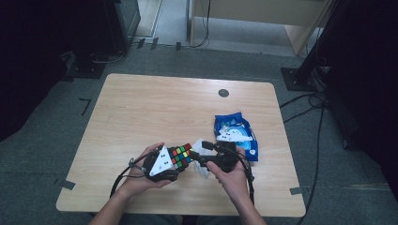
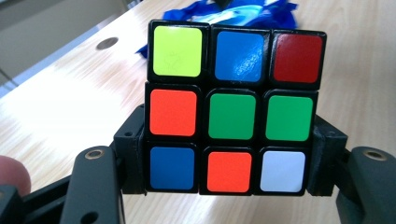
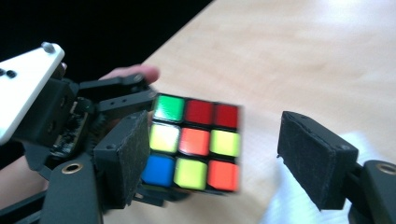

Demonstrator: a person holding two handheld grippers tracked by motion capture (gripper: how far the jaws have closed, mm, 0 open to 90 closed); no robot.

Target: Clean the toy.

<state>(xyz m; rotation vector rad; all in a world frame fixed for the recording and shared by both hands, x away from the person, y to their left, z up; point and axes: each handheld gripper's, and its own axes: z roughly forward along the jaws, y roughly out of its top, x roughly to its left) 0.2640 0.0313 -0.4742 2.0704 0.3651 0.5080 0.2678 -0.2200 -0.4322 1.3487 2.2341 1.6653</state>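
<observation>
- Currently the left gripper (image 1: pixel 180 159) is clamped on the Rubik's cube (image 1: pixel 181 156), lower centre of the high view, held above the table (image 1: pixel 141 108).
- Left gripper view: cube (image 2: pixel 233 107) fills mid-frame, jaws pressed to its lower left and right sides. The cube hides its own pad contact faces; a fingertip is cut off at the lower left edge.
- Right gripper (image 1: pixel 196 158) is wide open, holding nothing. In the right gripper view, its gap (image 3: pixel 210 158) spans the cube (image 3: pixel 194 142): left pad just beside or touching the cube's left edge (can't tell which), right pad well apart from it.
- Cube is motion-blurred in the right gripper view, so sticker edges are soft there.
- White item (image 1: pixel 202 169) under the right gripper in the high view is mostly hidden, so I can't identify it. A white patch (image 3: pixel 299 205) at the lower right of the right gripper view is cut off by the jaw.
- Blue bag (image 1: pixel 236 135) lies on the table, right of centre, just beyond the right hand (image 1: pixel 232 176). Contents are not visible. It is partly hidden behind the cube in the left gripper view (image 2: pixel 247 11).
- Dark round spot (image 1: pixel 223 93) is on the table top, upper centre; unclear what it is.
</observation>
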